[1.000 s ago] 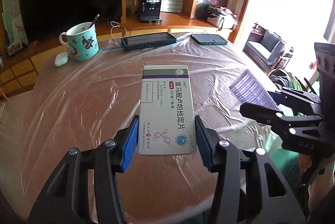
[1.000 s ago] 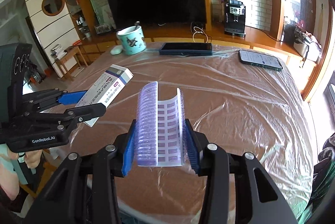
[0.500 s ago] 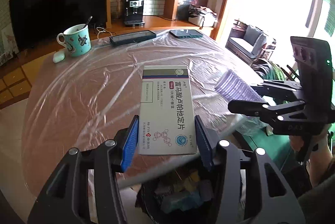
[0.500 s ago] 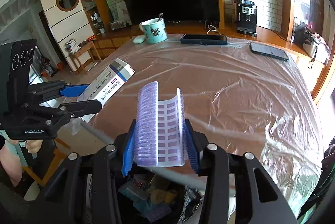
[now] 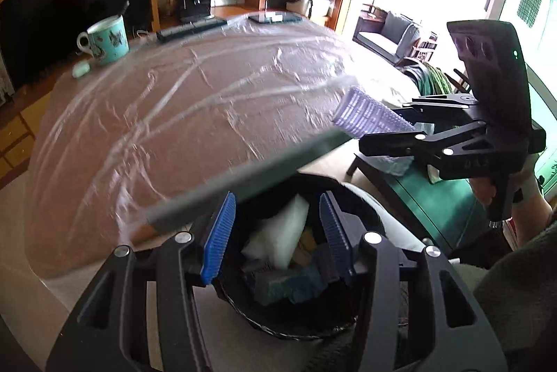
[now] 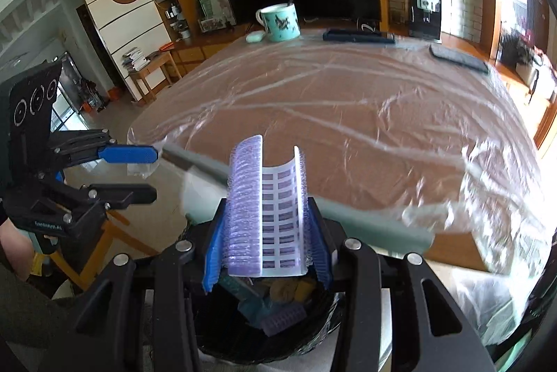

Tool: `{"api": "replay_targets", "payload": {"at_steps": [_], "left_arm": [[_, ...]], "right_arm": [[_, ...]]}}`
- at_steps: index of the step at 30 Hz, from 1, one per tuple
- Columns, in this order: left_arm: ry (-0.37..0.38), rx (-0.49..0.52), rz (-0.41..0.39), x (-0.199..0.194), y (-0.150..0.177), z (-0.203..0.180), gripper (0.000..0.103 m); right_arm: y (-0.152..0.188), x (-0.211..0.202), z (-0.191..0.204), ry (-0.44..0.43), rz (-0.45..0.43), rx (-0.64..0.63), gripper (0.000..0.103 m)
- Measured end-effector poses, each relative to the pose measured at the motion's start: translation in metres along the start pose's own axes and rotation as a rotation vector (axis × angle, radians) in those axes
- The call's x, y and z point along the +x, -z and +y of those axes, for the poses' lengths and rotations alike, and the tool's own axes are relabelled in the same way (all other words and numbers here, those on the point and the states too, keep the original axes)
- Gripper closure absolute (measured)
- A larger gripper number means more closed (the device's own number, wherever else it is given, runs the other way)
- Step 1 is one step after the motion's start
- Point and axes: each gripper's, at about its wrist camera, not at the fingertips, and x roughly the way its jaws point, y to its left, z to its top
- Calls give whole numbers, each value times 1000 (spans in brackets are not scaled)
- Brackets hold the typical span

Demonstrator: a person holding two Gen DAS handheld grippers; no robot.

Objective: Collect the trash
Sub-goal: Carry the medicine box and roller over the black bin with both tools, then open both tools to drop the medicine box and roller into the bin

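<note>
My left gripper [image 5: 275,236] is open and empty above a black trash bin [image 5: 296,323]. A white medicine box [image 5: 278,238] lies in the bin among other trash. My right gripper [image 6: 266,250] is shut on a curved purple blister sheet [image 6: 264,208] and holds it over the same bin [image 6: 271,333]. In the left wrist view the right gripper [image 5: 397,132] shows at the right with the purple sheet [image 5: 365,112]. In the right wrist view the left gripper [image 6: 135,173] shows at the left, open.
A round table [image 5: 174,114] under clear plastic film lies ahead. At its far edge stand a teal mug [image 5: 106,39], a small white case [image 5: 80,69], a tablet [image 5: 191,30] and a phone [image 5: 275,18]. A green bench [image 5: 435,198] is at the right.
Both grippers moved back from the table to above the bin. My left gripper opened and the medicine box dropped into the bin. The right gripper still holds the purple sheet.
</note>
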Motion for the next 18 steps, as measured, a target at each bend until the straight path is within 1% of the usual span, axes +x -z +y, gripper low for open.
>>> {"api": "replay_targets", "payload": {"at_steps": [2, 4, 6, 10, 14, 16, 18], "left_arm": [[-9, 2, 18, 5, 7, -3, 51], [-2, -5, 38, 11, 14, -4, 51], [-4, -12, 59, 18, 21, -5, 51], [-1, -20, 110, 40, 34, -8, 51], [-15, -23, 154, 59, 44, -7, 51], [-14, -32, 176, 68, 50, -6, 51], [-34, -29, 187, 76, 54, -4, 51]], "right_arm": [[9, 8, 4, -8, 32, -8, 61], [15, 16, 8, -8, 59, -23, 61], [26, 28, 11, 19, 96, -35, 61], [42, 57, 7, 29, 162, -7, 61], [58, 76, 2, 61, 209, 6, 61], [64, 82, -1, 53, 228, 28, 61], [68, 87, -2, 71, 238, 23, 60]]}}
